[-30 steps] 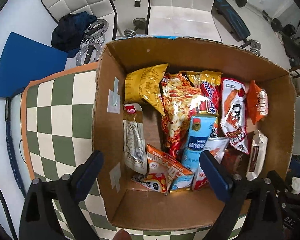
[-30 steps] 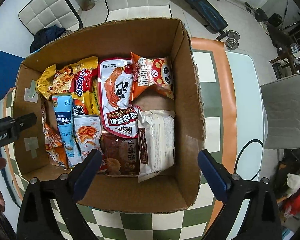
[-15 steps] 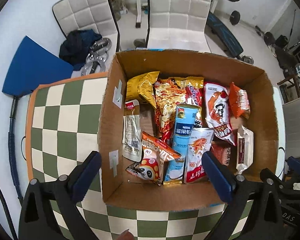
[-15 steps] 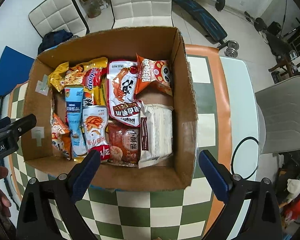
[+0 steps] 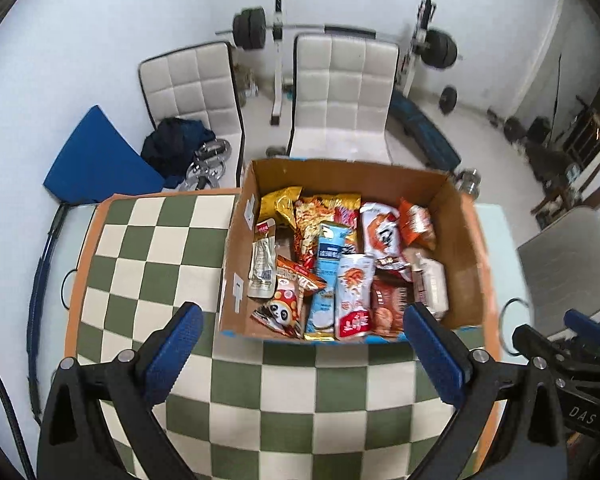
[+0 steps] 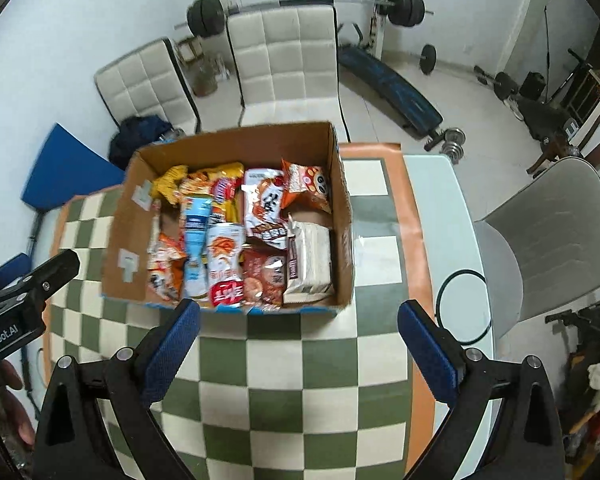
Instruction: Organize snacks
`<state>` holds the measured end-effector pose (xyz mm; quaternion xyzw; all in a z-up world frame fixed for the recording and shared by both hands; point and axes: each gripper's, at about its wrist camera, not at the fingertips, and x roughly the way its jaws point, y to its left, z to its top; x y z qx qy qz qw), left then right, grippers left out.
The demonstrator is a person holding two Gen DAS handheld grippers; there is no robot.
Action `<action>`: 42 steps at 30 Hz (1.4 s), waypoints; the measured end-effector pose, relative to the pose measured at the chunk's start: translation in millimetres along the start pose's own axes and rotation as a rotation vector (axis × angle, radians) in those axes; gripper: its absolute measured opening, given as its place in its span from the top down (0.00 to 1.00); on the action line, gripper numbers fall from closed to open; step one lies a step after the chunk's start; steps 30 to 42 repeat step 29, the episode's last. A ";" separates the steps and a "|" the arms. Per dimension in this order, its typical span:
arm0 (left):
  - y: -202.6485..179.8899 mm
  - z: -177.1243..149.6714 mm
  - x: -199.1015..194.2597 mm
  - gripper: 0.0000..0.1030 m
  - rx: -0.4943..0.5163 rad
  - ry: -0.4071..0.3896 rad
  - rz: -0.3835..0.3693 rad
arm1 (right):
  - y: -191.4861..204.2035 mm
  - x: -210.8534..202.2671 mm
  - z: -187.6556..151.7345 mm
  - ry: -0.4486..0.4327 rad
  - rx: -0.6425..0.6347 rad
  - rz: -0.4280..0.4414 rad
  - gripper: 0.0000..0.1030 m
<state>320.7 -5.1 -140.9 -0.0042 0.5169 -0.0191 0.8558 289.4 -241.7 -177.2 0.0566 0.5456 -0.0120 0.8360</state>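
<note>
Hovering spread and empty, the left gripper and right gripper are held short of the snack-filled box at twelve o'clock; slippery packets could be fumbled.

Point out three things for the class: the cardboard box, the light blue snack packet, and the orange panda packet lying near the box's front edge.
cardboard box [image 5: 456, 240], left wrist view, bare inner right wall.
light blue snack packet [image 5: 328, 264], left wrist view, middle of its face.
orange panda packet [image 5: 286, 300], left wrist view, the panda print.
</note>
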 end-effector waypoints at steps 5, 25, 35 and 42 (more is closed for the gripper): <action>0.2 -19.2 -49.1 0.00 -0.006 -0.077 0.002 | -4.2 -56.0 -27.0 -0.093 0.002 0.004 0.02; -5.0 -84.3 -168.6 0.00 0.012 -0.175 -0.003 | 5.9 -185.4 -113.7 -0.248 -0.042 0.025 0.02; -6.2 -89.5 -175.4 0.00 0.012 -0.182 -0.010 | 3.9 -196.9 -118.5 -0.263 -0.045 0.018 0.02; -6.2 -89.5 -175.4 0.00 0.012 -0.182 -0.010 | 3.9 -196.9 -118.5 -0.263 -0.045 0.018 0.02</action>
